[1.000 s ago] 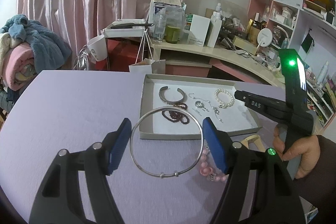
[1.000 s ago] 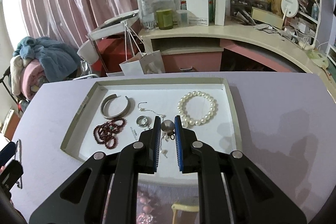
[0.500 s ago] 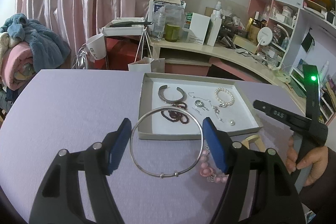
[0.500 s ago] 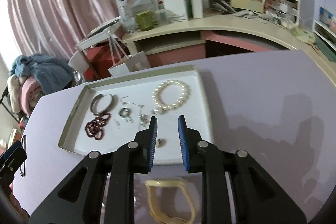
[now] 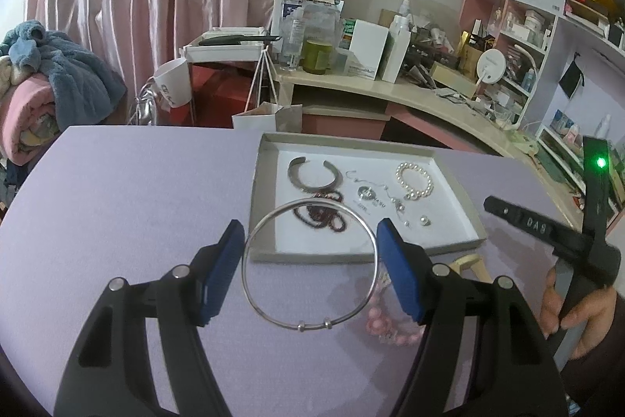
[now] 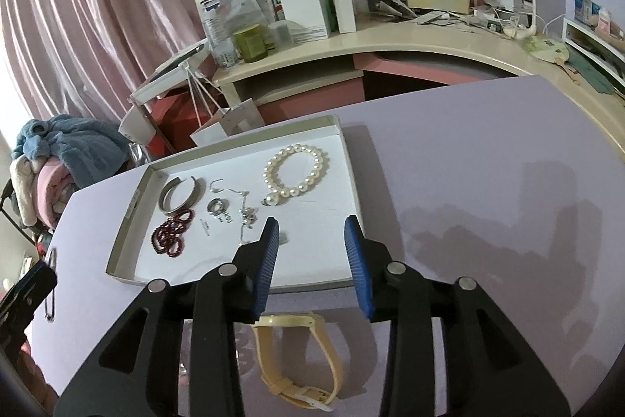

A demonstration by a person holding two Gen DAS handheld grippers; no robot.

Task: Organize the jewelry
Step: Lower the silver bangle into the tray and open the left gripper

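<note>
My left gripper [image 5: 309,233] hovers over the purple table with a thin silver bangle [image 5: 312,325] clamped across its blue pads. Just beyond it lies a shallow white tray [image 5: 351,255] holding a silver cuff [image 5: 300,178], dark red beads [image 5: 324,217], a pearl bracelet [image 5: 408,191], a ring with small chains, and a small round stud [image 5: 424,220]. Over the tray's [image 6: 127,221] near edge, my right gripper [image 6: 311,225] has its jaws opening with nothing between them. The stud [image 6: 284,239] lies beside its left finger.
A yellow watch [image 6: 300,354] lies on the table under my right gripper. Pink beads [image 5: 384,323] sit under the left gripper's right finger. A cluttered desk and shelves stand behind the table, and a pile of blankets [image 5: 47,96] is at far left.
My right gripper let go of the small round stud in the tray, drew back toward the tray's near edge and spread its jaws. The left gripper and bangle stayed still.
</note>
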